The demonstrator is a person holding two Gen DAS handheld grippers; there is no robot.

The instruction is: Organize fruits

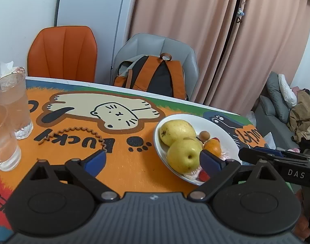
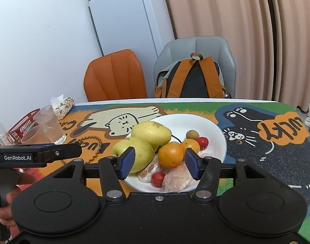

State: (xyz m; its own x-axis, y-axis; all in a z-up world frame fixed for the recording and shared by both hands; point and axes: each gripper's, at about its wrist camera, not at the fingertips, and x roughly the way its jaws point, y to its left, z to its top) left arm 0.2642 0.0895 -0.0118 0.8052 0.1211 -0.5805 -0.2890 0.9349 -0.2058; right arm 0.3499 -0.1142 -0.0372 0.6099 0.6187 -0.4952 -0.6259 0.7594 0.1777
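Fruits are all piled on the white plate [image 2: 218, 140] sitting on the table [image 1: 124, 168], which has that orange cartoon-cat mat on it.

Right tool [image 2: 159, 164] is hanging just over the near rim of the plate, blue pads partway apart, nothing gripped. An orange [image 2: 170, 154] shows in the gap between the pads but neither pad is pressing on it. The left pad sits in front of the nearer pear [image 2: 140, 152]; can't tell if it actually touches.

Left tool [image 1: 153, 160] is spread really wide and empty too, mostly over bare mat, with its right pad up by the plate's edge beside that same pear [image 1: 183, 155].

Going outward on the plate: a second pear [image 2: 152, 133] lies behind the first, touching it, then a smaller orange [image 2: 190, 144], a little brown round fruit [image 2: 192, 134], two small red fruits [image 2: 202, 142], and a couple of plastic-wrapped pinkish things [image 2: 176, 178] at the front.

Further out on the left side of the table there are two drinking glasses [image 1: 12, 109] and a brown wavy ring [image 1: 81, 134]. Behind the table, an orange chair [image 1: 62, 55] and a grey chair [image 1: 155, 46] with a backpack [image 1: 155, 75] on it.
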